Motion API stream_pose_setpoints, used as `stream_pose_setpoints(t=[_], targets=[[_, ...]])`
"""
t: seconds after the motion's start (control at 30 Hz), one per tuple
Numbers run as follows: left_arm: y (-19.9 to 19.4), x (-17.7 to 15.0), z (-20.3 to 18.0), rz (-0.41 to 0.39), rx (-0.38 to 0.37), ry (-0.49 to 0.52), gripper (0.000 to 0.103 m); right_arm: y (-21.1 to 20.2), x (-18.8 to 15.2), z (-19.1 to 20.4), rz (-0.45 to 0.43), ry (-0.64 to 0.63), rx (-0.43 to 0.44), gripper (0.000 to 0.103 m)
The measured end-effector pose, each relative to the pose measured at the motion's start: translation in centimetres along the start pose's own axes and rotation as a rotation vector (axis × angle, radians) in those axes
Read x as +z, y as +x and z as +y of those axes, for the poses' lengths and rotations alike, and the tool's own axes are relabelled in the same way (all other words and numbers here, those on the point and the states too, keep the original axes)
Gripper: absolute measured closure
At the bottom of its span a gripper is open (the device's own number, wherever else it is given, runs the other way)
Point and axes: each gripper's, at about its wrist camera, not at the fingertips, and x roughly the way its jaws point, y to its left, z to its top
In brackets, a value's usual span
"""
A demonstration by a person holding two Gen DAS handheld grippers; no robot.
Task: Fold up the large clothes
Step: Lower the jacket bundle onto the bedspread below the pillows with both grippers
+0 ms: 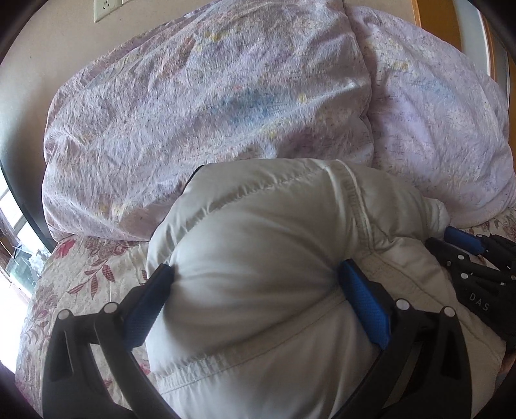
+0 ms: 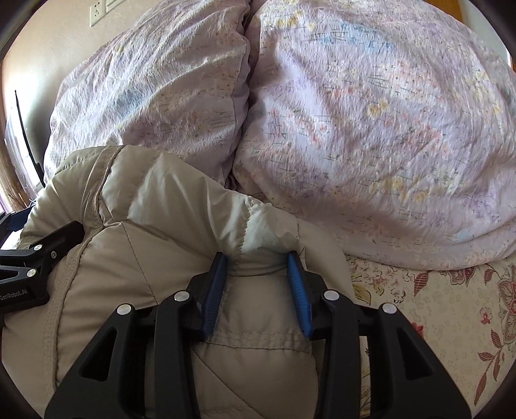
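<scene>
A puffy beige down jacket [image 1: 258,258] lies bunched on the floral bed sheet [image 1: 80,277]. My left gripper [image 1: 254,274] squeezes a thick fold of it between its blue pads, jaws held wide by the padding. In the right wrist view the jacket [image 2: 161,258] fills the lower left. My right gripper [image 2: 256,261] is shut on a stitched fold of it, jaws partly apart around the bulk. The right gripper also shows at the right edge of the left wrist view [image 1: 477,254], and the left gripper's black body at the left edge of the right wrist view [image 2: 29,267].
Two big lilac floral pillows [image 1: 209,106] [image 2: 371,129] lean against the wall just behind the jacket. Floral sheet [image 2: 435,306] lies open to the right. A wall socket [image 1: 106,8] is up left; a window is at far left.
</scene>
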Motion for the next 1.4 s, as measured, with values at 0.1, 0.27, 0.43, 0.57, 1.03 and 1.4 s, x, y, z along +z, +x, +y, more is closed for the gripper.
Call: stream_pose_setpoints(t=[0.1, 0.27, 0.43, 0.57, 1.03, 1.4], targets=[[-1.4, 0.0, 0.3, -0.011, -0.005, 0.02, 0.002, -1.9, -0.1, 0.4, 0.02, 0.019, -0.025, 0.056], [-6.8, -1.8, 0.9, -0.038, -0.167, -0.002, 0.002, -8.3, -2.1, 0.3, 0.008, 0.079, 0.091, 0.054], [-8.0, -3.8, -1.1, -0.042, -0.169, 0.076, 0.002, -10.5, -4.4, 1.3, 0.025, 0.025, 0.054, 0.054], [-7.0, -4.6, -1.9, -0.057, -0.15, 0.094, 0.002, -8.7, -6.2, 1.2, 0.084, 0.018, 0.039, 0.053], [-6.5, -5.6, -2.7, -0.105, -0.09, 0.106, 0.002, -8.0, -6.8, 1.1, 0.089, 0.017, 0.038, 0.052], [-10.9, -8.2, -1.2, -0.084, -0.178, 0.059, 0.002, -10.4, -9.0, -0.5, 0.106, 0.101, 0.083, 0.052]])
